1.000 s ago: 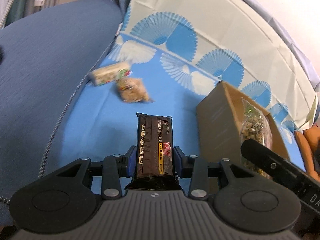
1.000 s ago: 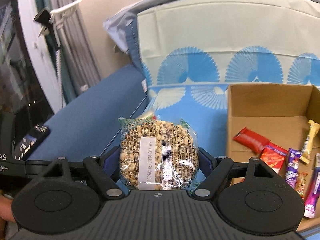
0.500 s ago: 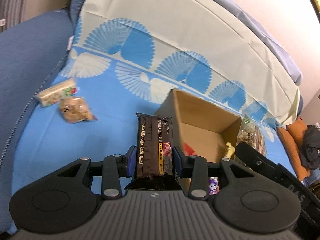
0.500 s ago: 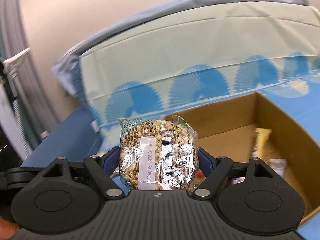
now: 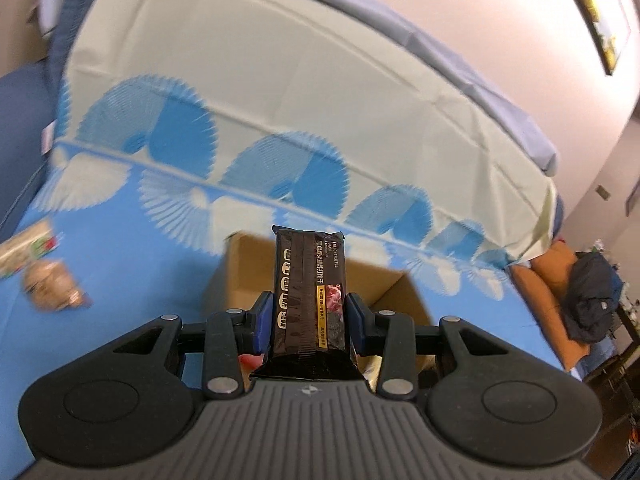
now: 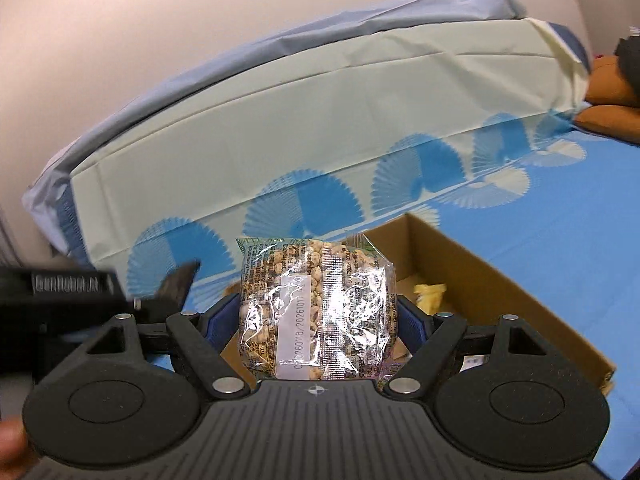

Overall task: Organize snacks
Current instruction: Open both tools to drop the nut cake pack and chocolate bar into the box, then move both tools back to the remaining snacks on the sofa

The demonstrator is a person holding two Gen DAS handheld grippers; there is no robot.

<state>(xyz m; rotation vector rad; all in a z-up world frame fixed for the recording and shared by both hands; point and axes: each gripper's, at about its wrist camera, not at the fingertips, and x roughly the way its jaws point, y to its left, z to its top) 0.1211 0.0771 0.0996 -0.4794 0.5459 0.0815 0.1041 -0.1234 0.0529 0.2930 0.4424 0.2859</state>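
Observation:
My left gripper (image 5: 308, 320) is shut on a black biscuit pack (image 5: 310, 288) and holds it upright over the open cardboard box (image 5: 236, 276). My right gripper (image 6: 316, 316) is shut on a clear bag of puffed grain balls (image 6: 316, 304) above the same box (image 6: 500, 284), which holds a yellow snack (image 6: 430, 294). The left gripper's body (image 6: 72, 292) shows at the left of the right wrist view. Two loose snacks lie on the blue cloth at the left: a wrapped bar (image 5: 26, 244) and a small brown bag (image 5: 52, 290).
The blue patterned cloth (image 5: 120, 272) covers the bed. A pale cloth-covered backrest (image 5: 280, 80) rises behind the box. Orange cushions (image 5: 548, 276) and a dark bag (image 5: 596, 296) lie at the far right. A blue sofa arm (image 5: 20, 120) is at the left.
Both grippers have moved over the box with their snacks still held. The loose snacks have slid to the left edge of the left wrist view.

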